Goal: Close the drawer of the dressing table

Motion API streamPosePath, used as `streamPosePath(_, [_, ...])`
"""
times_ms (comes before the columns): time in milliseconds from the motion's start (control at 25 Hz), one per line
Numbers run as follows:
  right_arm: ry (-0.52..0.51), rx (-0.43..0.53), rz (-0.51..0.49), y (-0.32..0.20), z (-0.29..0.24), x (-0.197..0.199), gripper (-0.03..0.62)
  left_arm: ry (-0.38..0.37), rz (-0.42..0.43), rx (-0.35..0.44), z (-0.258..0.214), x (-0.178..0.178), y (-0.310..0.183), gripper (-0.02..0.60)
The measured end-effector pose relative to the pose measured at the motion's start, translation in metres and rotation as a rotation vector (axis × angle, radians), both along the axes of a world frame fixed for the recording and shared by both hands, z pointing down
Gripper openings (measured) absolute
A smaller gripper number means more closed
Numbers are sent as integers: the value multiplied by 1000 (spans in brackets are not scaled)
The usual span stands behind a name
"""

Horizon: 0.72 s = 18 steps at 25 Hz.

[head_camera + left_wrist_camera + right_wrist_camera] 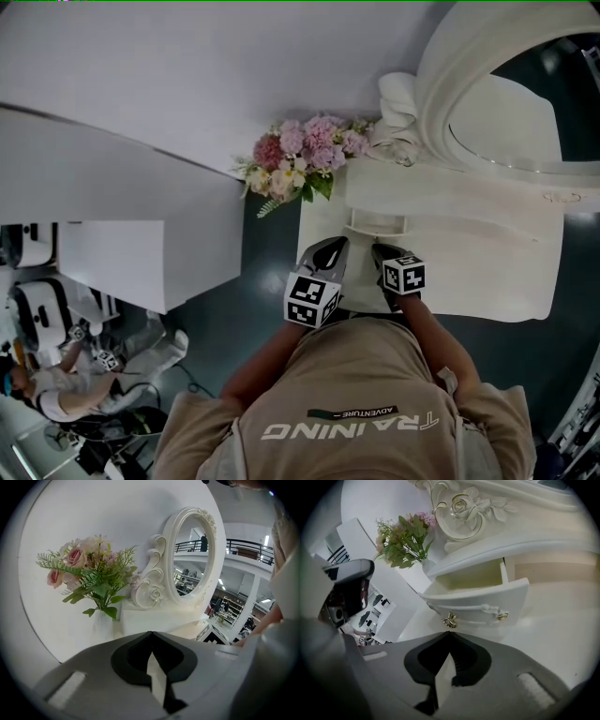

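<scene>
White wall and a pale dressing table [487, 258] fill my head view, with an oval mirror [511, 103] at about 1 o'clock and a bunch of pink flowers [300, 155] at about 11 o'clock. The drawer [480, 604] is the small one under the mirror's carved base. In the right gripper view it stands pulled out, with its bare inside showing behind the front panel and a gold knob [450, 619] on that front. So I judge the task not yet done: the whole push is left. My right gripper [449, 634] has its jaws pressed together with nothing between them. It sits just below the drawer front, which lies at 12 o'clock from the tips. I cannot tell whether it touches the front. My left gripper [151, 634] also has its jaws together and holds nothing. It points past the flowers toward the mirror, not at the drawer. In the head view both grippers lie side by side at the table's near edge, with the drawer just beyond them at 12 o'clock. To my eye the right one is the better placed to press the front inward.
</scene>
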State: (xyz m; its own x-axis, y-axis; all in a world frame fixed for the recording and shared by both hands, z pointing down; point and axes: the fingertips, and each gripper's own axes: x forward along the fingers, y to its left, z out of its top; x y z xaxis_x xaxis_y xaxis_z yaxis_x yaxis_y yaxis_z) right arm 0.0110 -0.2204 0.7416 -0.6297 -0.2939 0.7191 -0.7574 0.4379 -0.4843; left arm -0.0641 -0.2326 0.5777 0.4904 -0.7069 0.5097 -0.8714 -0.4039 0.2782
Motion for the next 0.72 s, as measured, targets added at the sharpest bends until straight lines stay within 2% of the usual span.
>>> streamPosePath(160, [20, 12, -20, -4, 4, 0, 2, -3, 0, -4, 3, -1, -5, 17])
streamPosePath(720, [-12, -2, 40, -13, 2, 2, 2, 4, 0, -14, 3, -7, -11, 17])
